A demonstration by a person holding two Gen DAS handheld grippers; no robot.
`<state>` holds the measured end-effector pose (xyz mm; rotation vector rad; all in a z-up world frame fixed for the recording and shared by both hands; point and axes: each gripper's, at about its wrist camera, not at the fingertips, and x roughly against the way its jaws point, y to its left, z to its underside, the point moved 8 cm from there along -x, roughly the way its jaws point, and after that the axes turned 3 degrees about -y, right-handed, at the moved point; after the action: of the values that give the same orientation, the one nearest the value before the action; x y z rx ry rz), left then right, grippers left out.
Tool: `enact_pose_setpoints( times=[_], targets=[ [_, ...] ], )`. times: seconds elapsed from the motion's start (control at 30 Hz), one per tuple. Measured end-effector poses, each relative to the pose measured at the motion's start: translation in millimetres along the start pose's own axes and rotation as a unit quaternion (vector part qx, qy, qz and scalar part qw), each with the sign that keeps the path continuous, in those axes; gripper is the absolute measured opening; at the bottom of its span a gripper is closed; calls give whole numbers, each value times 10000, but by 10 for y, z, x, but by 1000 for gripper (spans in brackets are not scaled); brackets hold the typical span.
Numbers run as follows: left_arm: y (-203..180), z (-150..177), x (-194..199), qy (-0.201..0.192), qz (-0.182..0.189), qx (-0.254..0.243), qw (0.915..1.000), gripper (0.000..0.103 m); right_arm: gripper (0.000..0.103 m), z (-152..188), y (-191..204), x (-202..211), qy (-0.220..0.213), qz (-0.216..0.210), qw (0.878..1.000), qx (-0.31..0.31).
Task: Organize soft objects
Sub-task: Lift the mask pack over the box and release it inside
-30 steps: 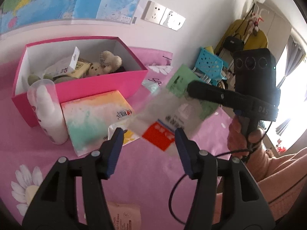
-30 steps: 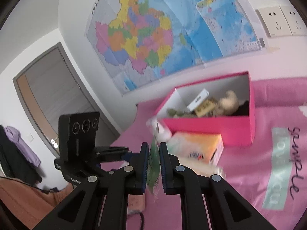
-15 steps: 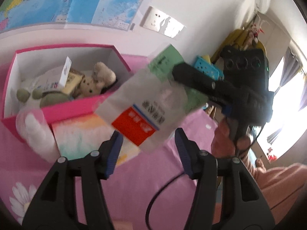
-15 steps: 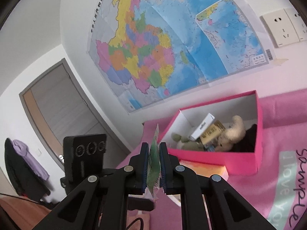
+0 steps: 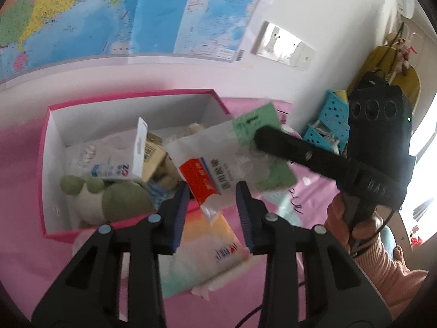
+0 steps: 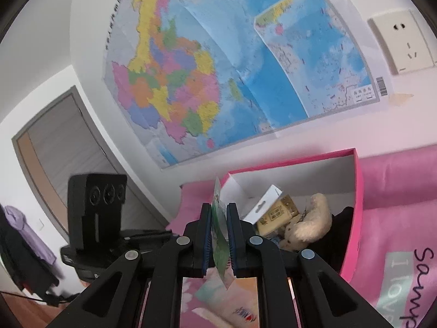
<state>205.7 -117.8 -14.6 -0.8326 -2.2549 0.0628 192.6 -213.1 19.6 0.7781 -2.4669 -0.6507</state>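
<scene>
Right wrist: right gripper (image 6: 219, 229) pinching packet (image 6: 220, 242), seemingly over box (image 6: 357, 191)

A bed covered in a pink fabric sheet (image 5: 19, 248) with pale teal patches and dark handwritten lettering carries everything. On it sits an open pink cardboard box (image 5: 45, 164) with white inner walls, close to the map-hung wall. Just in front of the box lies a soft pastel-printed tissue pack (image 5: 213, 248).
</scene>
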Motion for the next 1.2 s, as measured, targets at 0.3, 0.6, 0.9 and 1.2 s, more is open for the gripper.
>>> enact_pose_setpoints(
  times=[0.3, 0.6, 0.9, 1.2],
  targets=[
    [145, -148, -224, 79, -417, 56, 9991, 32, 11, 41, -318, -347, 333, 506, 9981, 86],
    [177, -239, -264, -45, -793, -49, 9968, 33, 11, -96, -484, -449, 84, 800, 9967, 86],
    [252, -150, -284, -44, -1139, -135, 9934, 34, 33, 57, -578, -479, 351, 1374, 9893, 336],
    [109, 46, 179, -542, -973, -453, 9927, 58, 39, 43, -310, -27, 141, 1234, 9911, 481]
  ],
)
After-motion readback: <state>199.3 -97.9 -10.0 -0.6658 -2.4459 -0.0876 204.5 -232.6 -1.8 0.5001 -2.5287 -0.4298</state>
